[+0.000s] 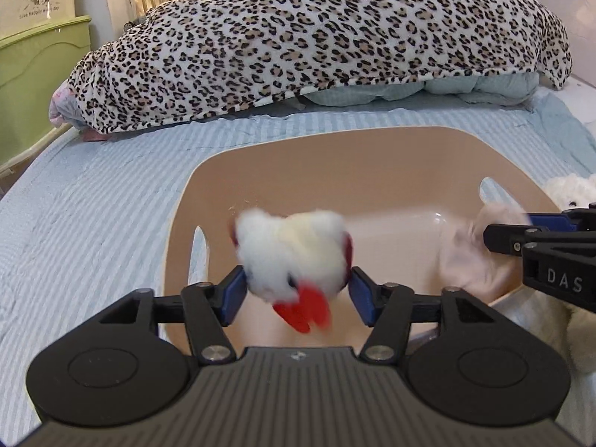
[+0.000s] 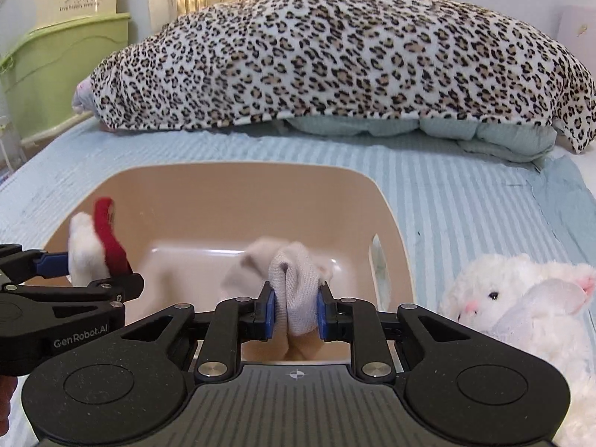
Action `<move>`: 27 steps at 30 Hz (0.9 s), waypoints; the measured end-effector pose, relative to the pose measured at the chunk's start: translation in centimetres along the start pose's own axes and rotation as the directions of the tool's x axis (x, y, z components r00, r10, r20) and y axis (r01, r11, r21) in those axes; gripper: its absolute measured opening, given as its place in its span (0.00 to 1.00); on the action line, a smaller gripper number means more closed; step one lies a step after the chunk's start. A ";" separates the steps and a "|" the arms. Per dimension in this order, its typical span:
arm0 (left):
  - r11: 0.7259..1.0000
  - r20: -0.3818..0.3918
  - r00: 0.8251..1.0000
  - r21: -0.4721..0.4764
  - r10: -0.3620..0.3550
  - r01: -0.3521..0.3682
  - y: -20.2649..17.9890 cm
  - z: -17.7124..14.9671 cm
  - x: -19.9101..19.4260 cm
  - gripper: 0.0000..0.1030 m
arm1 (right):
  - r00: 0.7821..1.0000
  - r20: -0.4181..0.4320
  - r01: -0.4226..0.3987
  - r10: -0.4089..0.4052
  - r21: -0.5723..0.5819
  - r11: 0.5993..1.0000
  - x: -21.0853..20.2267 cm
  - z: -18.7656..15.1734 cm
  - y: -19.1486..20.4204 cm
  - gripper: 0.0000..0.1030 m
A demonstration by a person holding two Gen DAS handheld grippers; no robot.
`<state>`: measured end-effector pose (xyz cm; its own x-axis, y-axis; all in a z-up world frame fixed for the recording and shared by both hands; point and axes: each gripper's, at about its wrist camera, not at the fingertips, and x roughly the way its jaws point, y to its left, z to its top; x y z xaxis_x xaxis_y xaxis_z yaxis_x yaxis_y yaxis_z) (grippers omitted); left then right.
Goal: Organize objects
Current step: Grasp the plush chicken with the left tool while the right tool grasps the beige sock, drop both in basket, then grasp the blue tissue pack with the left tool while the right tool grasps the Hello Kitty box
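Our left tool [image 1: 296, 285] grips the white-and-red plush [image 1: 294, 257], our right tool [image 2: 296, 307] the beige cloth [image 2: 294, 290], both over the tan basin [image 2: 208, 201].

- Left gripper [image 1: 298, 290]: matt black plastic arms, blue rubbery-looking pads, bright metal pivot pins; its body at 6 o'clock is ribbed.
- White plush toy [image 1: 294, 253]: fluffy pile, with red felt-like cloth parts — blurred.
- Right gripper [image 2: 296, 307]: speckled matt black plastic.
- Pale cloth toy [image 2: 294, 283]: fine-knit, smooth fabric.
- Beige bin [image 1: 372, 171]: smooth plastic, walls satin, floor glossier.
- White plush lamb [image 2: 521, 298], at 3 o'clock: long soft fleece.
- Striped bedsheet [image 1: 111, 205]: crinkled woven cloth.
- Leopard-print blanket [image 2: 335, 56], at 12 o'clock: short velvety pile.
- Green storage box [image 2: 63, 67]: smooth plastic, slight sheen.
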<state>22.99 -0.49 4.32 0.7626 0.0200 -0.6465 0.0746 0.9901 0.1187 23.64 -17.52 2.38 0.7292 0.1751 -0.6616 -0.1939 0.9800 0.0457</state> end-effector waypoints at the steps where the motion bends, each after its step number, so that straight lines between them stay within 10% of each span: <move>1: 1.000 0.004 1.000 -0.006 0.003 -0.003 0.2 0.0 -0.4 0.76 | 1.000 0.002 -0.004 0.004 0.001 1.000 -0.2 -0.1 -0.1 0.36; 12: 0.999 0.047 0.999 0.015 0.029 -0.030 0.9 -1.3 -6.1 0.93 | 0.995 0.093 -0.017 0.021 -0.050 0.999 -7.4 -1.7 -0.4 0.95; 27: 1.000 -0.053 0.998 0.007 -0.021 0.021 0.5 -6.5 -7.0 0.93 | 0.994 -0.108 -0.038 0.029 -0.081 0.996 -6.6 -9.0 -0.4 0.94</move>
<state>13.53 0.76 4.02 0.7261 0.0068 -0.6875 0.0952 0.9893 0.1103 13.03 -19.91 0.01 0.6482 0.1921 -0.7369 -0.2741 0.9616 0.0096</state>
